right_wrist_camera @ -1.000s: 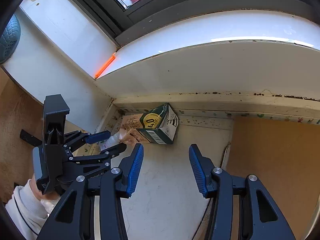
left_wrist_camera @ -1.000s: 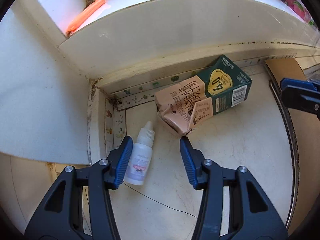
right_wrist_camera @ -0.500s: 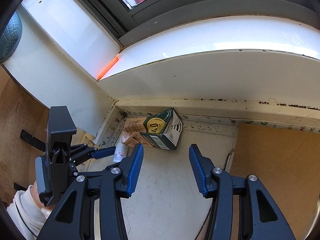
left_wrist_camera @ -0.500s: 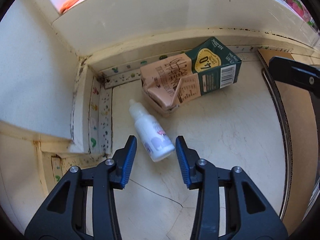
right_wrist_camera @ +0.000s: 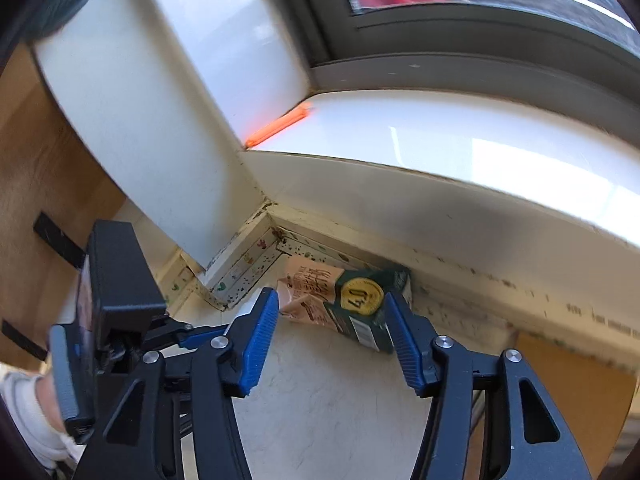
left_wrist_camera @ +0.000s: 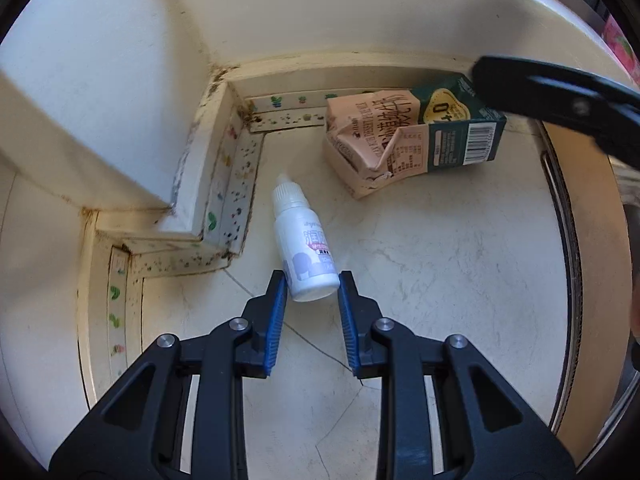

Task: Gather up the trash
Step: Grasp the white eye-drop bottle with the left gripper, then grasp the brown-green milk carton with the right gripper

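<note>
A small white dropper bottle point(left_wrist_camera: 302, 240) lies on the pale floor, nozzle pointing to the corner. My left gripper point(left_wrist_camera: 312, 285) is shut on its base, with both blue pads against its sides. A crumpled pink and green drink carton point(left_wrist_camera: 400, 140) lies on its side against the skirting. In the right wrist view the carton point(right_wrist_camera: 340, 296) shows just beyond and between the fingers of my right gripper point(right_wrist_camera: 330, 312), whose jaws are opening and do not touch it. The left gripper point(right_wrist_camera: 192, 336) sits low at the left there.
A white wall corner point(left_wrist_camera: 120, 100) and a sill with an orange strip point(right_wrist_camera: 276, 126) close in the spot on the left and behind. Sticker-dotted skirting point(left_wrist_camera: 240, 168) lines the floor. Brown board point(right_wrist_camera: 560, 380) lies to the right. A white sleeve point(right_wrist_camera: 24, 412) shows at the lower left.
The left gripper shifted until the bottle's base lay between its fingers, then closed on it. The right gripper came nearer the carton, rolled, and its jaws widened.
</note>
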